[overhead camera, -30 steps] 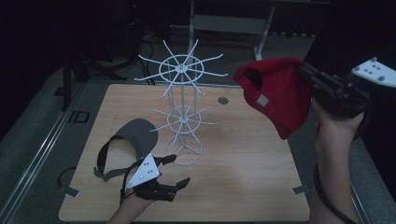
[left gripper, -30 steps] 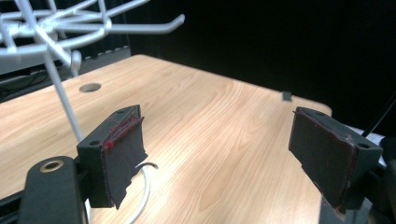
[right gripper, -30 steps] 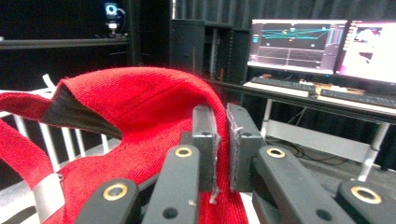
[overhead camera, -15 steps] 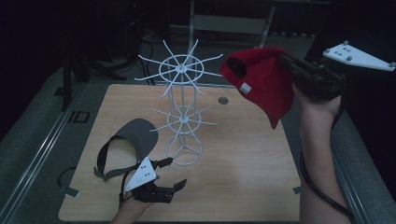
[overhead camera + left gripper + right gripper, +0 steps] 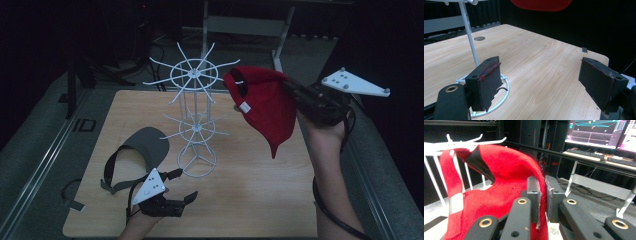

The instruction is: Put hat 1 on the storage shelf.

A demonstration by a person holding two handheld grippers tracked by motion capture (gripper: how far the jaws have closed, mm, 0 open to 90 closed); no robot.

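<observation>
A red knit hat point(image 5: 267, 105) hangs in the air just right of a white wire rack point(image 5: 196, 120), its opening against the prongs of the rack's top wheel. My right gripper point(image 5: 292, 91) is shut on the hat's edge; the right gripper view shows the red hat point(image 5: 499, 192) pinched between the jaws point(image 5: 542, 195) with the rack's prongs point(image 5: 464, 142) right behind it. My left gripper point(image 5: 182, 186) rests low near the table's front edge, open with nothing between its pads point(image 5: 487, 85). A grey visor point(image 5: 145, 147) with a dark strap lies on the table left of the rack's base.
The wooden table point(image 5: 150, 112) has a round grommet point(image 5: 479, 38) behind the rack. The rack's ring base point(image 5: 496, 102) lies close to my left gripper's left pad. A metal frame and monitors point(image 5: 599, 132) stand beyond the table.
My right gripper has carried the red hat leftward and a little down, up to the rack's top prongs. The left gripper has stayed in place.
</observation>
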